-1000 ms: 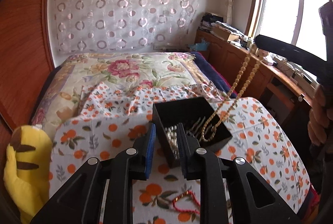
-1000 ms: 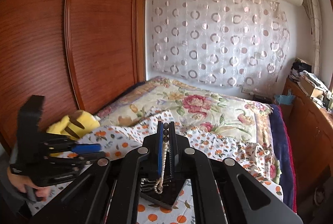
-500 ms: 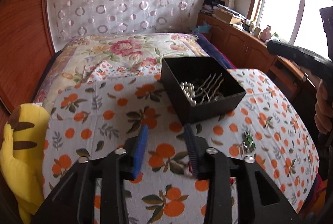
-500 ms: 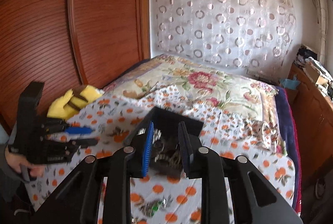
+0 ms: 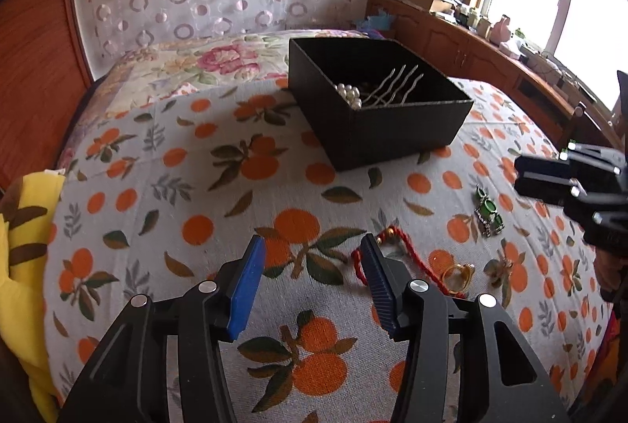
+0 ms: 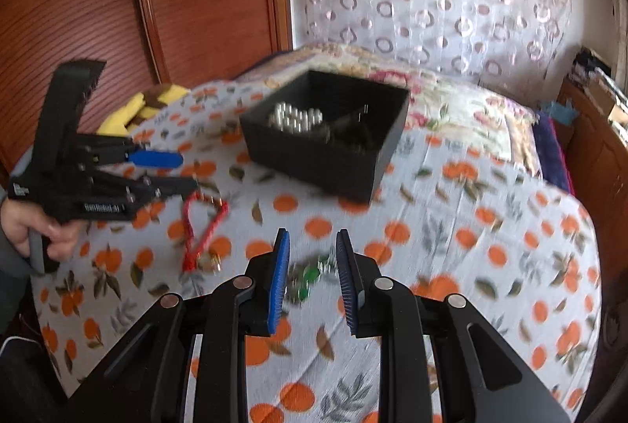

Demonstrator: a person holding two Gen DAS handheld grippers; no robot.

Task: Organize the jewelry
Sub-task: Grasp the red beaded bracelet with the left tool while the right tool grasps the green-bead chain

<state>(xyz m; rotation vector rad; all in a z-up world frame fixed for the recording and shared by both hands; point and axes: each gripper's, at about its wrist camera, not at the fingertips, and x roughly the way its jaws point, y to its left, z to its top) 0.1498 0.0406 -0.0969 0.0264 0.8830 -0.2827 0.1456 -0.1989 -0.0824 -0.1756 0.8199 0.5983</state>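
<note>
Both grippers, left gripper and right gripper, hovered with jaws apart and empty. The right seemed lined up over the green bracelet on the bed; next it should descend and pinch it for the black box.

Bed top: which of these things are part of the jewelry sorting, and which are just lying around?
Part of the job:
black box, holding pearls and hairpins
red cord bracelet
green stone bracelet
gold ring
left hand-held gripper and right hand-held gripper, both open and empty

Just lying about:
yellow plush toy
orange-print cloth
clutter on the window counter
</note>
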